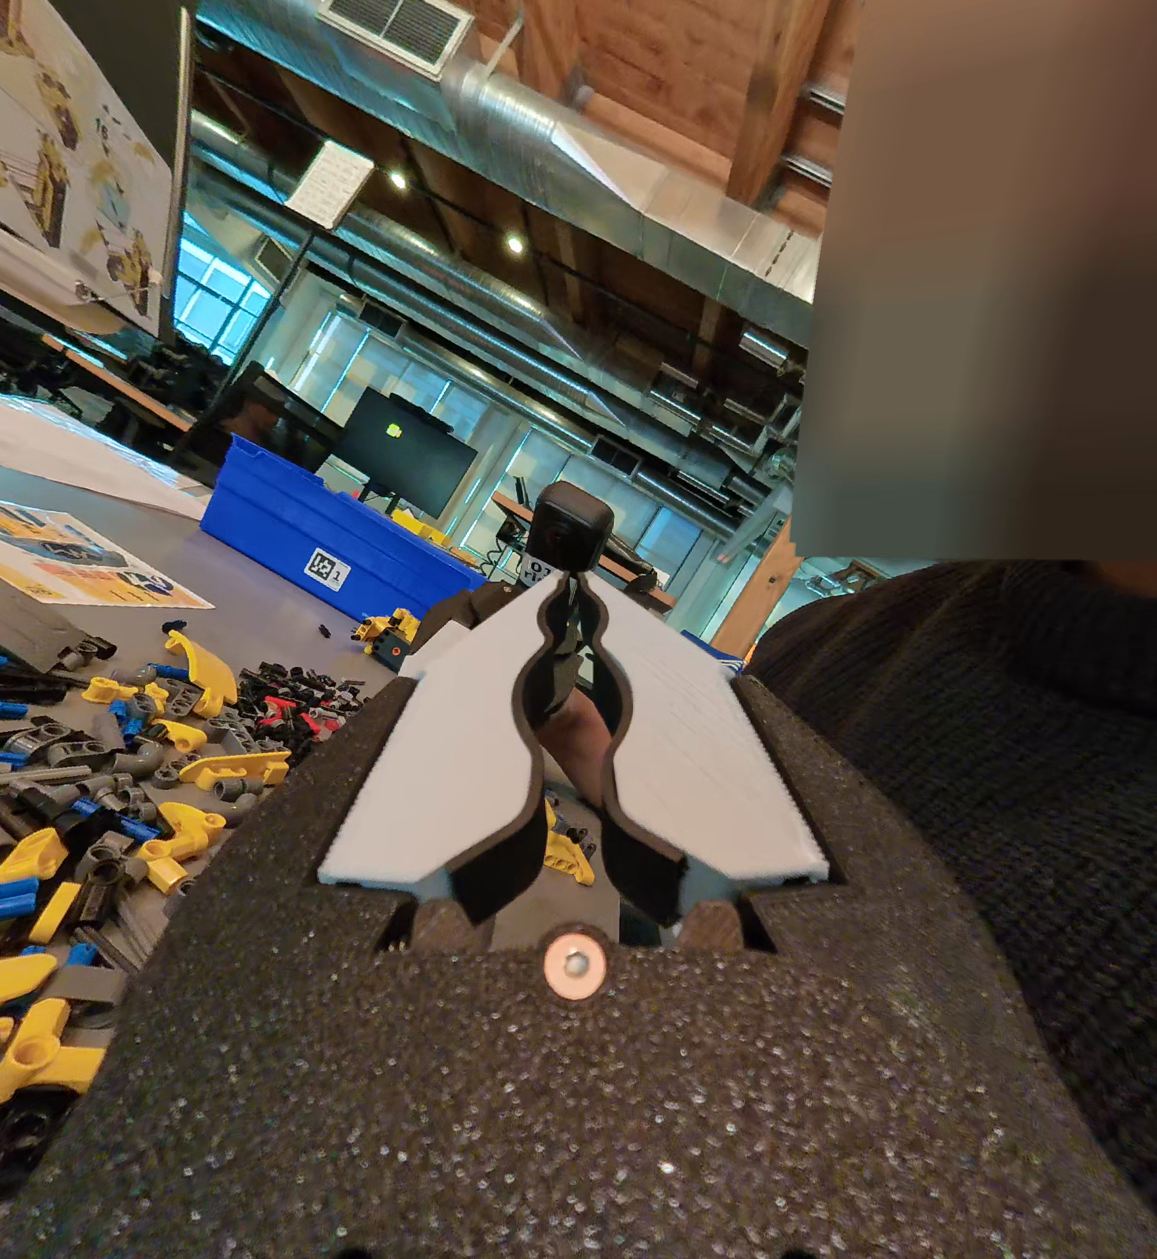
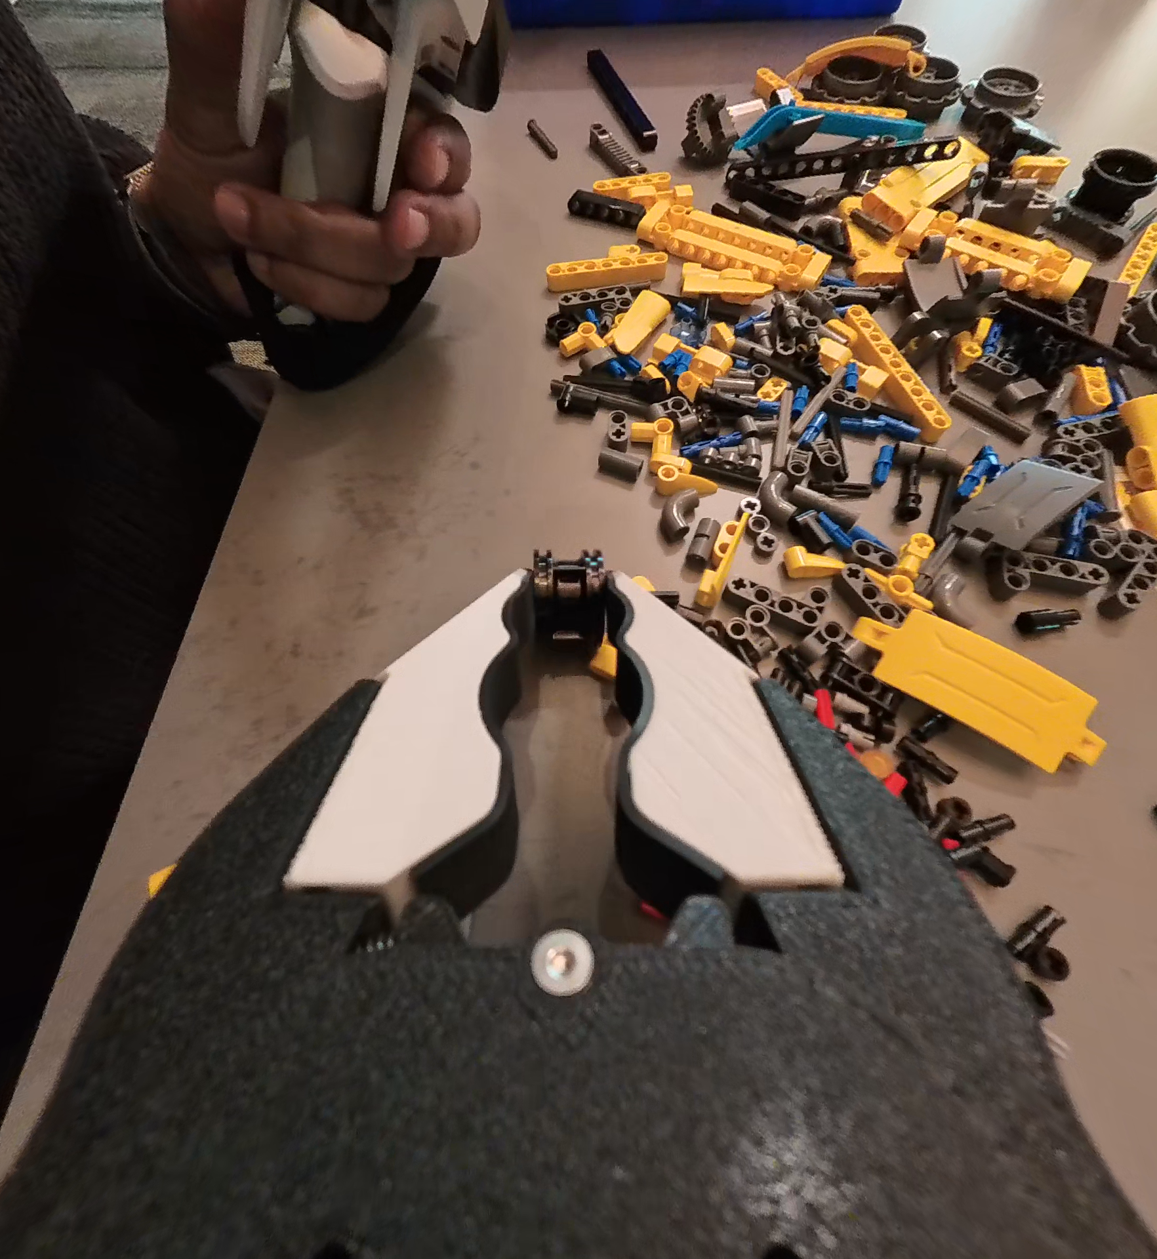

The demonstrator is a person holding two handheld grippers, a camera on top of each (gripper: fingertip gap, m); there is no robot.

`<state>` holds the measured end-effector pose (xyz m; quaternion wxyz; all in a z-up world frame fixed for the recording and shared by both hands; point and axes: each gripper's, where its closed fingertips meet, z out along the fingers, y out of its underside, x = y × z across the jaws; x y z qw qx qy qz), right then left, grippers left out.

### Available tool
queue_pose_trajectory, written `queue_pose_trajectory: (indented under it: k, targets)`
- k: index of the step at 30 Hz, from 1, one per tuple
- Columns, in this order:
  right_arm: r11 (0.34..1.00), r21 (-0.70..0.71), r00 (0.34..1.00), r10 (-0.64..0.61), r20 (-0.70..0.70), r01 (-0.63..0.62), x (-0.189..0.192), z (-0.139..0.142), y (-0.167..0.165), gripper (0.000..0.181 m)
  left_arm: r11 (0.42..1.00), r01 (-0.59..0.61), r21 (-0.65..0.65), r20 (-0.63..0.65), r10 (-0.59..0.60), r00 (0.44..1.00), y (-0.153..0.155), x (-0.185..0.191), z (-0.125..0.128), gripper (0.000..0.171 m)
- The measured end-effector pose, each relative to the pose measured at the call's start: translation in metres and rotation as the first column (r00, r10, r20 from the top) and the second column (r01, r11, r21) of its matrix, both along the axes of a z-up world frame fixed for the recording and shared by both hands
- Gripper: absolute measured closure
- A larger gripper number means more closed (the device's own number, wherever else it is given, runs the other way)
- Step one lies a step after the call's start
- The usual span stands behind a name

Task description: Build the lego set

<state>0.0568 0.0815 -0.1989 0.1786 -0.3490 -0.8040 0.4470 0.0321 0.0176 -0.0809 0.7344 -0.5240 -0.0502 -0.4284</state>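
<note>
Right gripper pinches a small black connector at its fingertips above the near table edge, left of the parts pile; probably light, rigid, slick plastic, best held on flat sides; left gripper closed, empty.

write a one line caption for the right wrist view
Right claw shut on a small black connector piece above a grey table strewn with yellow, blue and black building pieces.
</note>
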Motion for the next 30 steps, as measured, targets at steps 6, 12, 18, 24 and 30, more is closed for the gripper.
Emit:
queue_pose_trajectory:
  k: [6,12,18,24,30]
  targets:
    - [1.0,0.015,1.0,0.003,-0.01,-0.003,0.001,-0.001,-0.001,0.16,0.999,0.036,-0.007,0.015,-0.036,0.999,0.001,0.003,-0.001,0.17]
    - [0.999,0.037,1.0,0.018,-0.024,-0.017,0.003,-0.001,-0.003,0.16,0.999,0.042,-0.001,-0.006,-0.042,0.999,-0.001,0.008,0.0,0.17]
    - [0.998,0.008,0.998,0.064,-0.004,-0.064,0.008,0.0,-0.015,0.16,0.999,0.016,-0.029,-0.046,-0.018,0.999,0.002,0.012,-0.004,0.17]
    - [0.998,0.027,0.999,0.049,-0.017,-0.048,0.006,-0.001,-0.014,0.159,0.999,0.015,-0.033,-0.046,-0.016,0.999,0.003,0.012,-0.004,0.17]
    - [0.999,0.004,0.999,0.048,-0.023,-0.048,0.007,0.003,-0.015,0.15,0.999,0.015,-0.038,-0.045,-0.017,0.999,0.004,0.012,-0.005,0.17]
